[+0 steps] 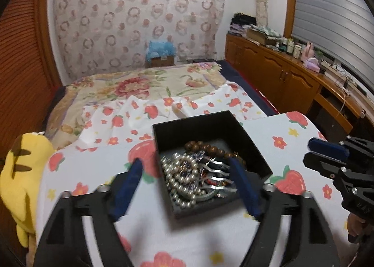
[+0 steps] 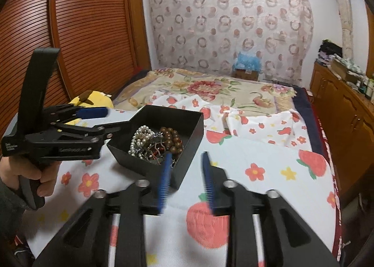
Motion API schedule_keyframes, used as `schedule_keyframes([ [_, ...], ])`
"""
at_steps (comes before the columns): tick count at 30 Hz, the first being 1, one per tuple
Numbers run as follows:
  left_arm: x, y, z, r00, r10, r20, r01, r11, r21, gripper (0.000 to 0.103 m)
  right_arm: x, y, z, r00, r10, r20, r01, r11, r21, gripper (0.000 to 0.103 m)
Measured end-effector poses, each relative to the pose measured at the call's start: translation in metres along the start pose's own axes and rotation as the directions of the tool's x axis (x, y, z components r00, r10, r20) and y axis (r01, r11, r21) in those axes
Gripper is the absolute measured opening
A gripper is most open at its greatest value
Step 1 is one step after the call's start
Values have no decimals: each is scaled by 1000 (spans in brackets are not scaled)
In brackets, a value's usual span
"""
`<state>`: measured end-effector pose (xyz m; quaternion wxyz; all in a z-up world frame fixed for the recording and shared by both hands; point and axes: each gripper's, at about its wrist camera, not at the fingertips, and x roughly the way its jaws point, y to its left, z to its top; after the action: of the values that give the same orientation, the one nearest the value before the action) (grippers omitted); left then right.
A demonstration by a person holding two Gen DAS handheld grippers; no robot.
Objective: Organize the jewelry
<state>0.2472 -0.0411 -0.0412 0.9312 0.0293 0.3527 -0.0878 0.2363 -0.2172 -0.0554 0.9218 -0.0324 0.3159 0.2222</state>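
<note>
A black open box (image 1: 187, 126) sits on the strawberry-print cloth (image 1: 268, 136). It holds a pearl necklace (image 1: 177, 178), brown wooden beads (image 1: 205, 146) and silver hair clips (image 1: 217, 177). My left gripper (image 1: 187, 166) is open; its fingers straddle the box's near left wall, one outside, one inside over the jewelry. My right gripper (image 1: 313, 153) shows at the right, open and empty. In the right wrist view the box (image 2: 187, 147) with pearls (image 2: 138, 140) and beads (image 2: 173, 138) lies ahead-left of my right gripper (image 2: 187, 157). The left gripper (image 2: 107, 122) reaches it from the left.
A yellow plush toy (image 1: 21, 173) lies at the cloth's left edge. A floral bedspread (image 1: 140, 84) covers the bed behind. A wooden cabinet (image 1: 280, 75) with bottles runs along the right. A louvred wardrobe door (image 2: 81, 33) stands at the left.
</note>
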Motion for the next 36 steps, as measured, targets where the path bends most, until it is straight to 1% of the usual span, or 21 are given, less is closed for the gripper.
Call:
schedule_keyframes([
  [1,-8,0,-5,1000,20,6,-20,1000,-3,84,-6,1,-3,1000,-8,12,8,1000,6,53],
  [2,-14,-1,-9,999,31,10,-31,1000,-5,86,-11,3,-6,1000,-10,24,10,1000,13,55],
  [4,-27,-2,-16,998,53,24,-53,999,-8,93,-22,6,-12,999,-20,40,19,999,30,63],
  [5,-37,-4,-22,997,67,36,-66,998,-9,94,-28,9,-16,998,-31,50,29,999,37,66],
  [7,-54,-6,-34,995,83,55,-83,997,-11,95,-40,14,-24,997,-42,71,39,998,46,76],
  [9,-67,-9,-43,994,94,64,-93,996,-12,95,-49,20,-31,995,-53,85,49,997,51,80],
  [13,-96,-17,-61,987,126,98,-124,992,-25,95,-76,32,-45,987,-78,140,68,995,74,99],
  [16,-115,-19,-72,985,126,118,-123,992,-37,95,-92,36,-54,982,-91,164,78,993,85,100],
  [19,-129,-24,-82,982,132,136,-130,991,-29,95,-105,40,-60,980,-92,179,77,993,89,100],
  [23,-139,-24,-84,979,137,150,-132,990,-43,95,-114,43,-64,977,-98,191,81,992,96,100],
  [26,-145,-25,-85,978,131,162,-124,991,-54,95,-121,48,-65,972,-106,208,88,992,92,100],
  [29,-147,-26,-85,978,131,165,-123,991,-55,95,-125,49,-63,973,-107,207,89,991,96,100],
  [36,-152,-26,-86,977,126,169,-117,991,-67,95,-125,51,-61,973,-106,206,88,992,92,100],
])
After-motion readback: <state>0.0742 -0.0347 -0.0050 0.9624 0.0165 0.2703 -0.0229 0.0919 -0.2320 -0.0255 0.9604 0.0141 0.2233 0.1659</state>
